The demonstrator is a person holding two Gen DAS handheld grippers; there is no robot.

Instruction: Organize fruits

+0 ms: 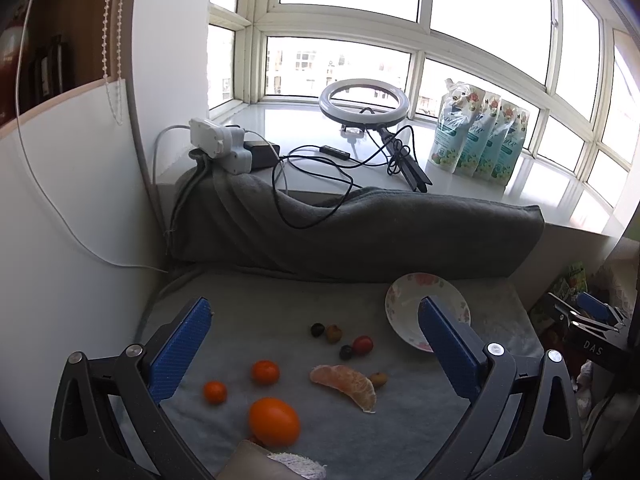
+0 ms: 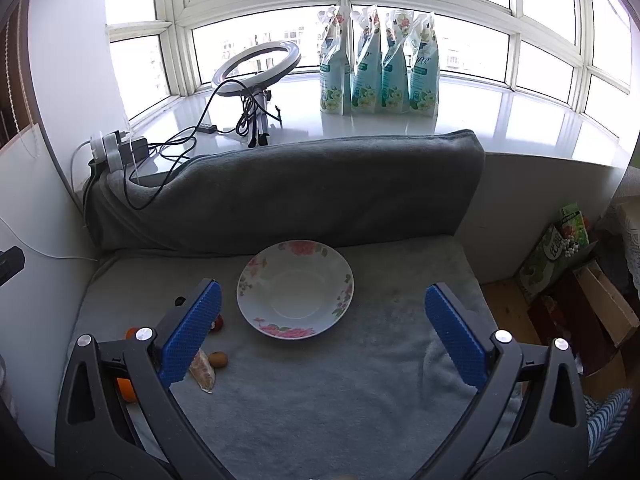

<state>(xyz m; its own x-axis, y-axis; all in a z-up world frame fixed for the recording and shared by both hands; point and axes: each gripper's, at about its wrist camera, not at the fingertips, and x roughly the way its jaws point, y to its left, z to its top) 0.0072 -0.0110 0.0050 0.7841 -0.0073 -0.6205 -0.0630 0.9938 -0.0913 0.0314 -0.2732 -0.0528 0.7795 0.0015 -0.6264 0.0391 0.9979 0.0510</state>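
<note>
Fruit (image 1: 274, 420) lies just below the gaping left gripper (image 1: 316, 344); bowl (image 2: 295, 289) sits right, ahead of the equally splayed right gripper (image 2: 322, 332).

Grey towel (image 2: 360, 380) under plate (image 2: 256, 280), fruits (image 1: 274, 421).

White capital letters "DAS" stand on the black body of the other gripper (image 1: 592, 336), seen at the right edge of the left wrist view. The four pale turquoise refill pouches with flower prints (image 2: 378, 60) on the white windowsill carry a slanted script brand name and a small round badge near the bottom, but both are too small and blurred to read in either view. The green cardboard box with a fruit picture (image 2: 560, 248) on the floor at the right bears large white characters that cannot be made out. No other writing is legible.
</note>
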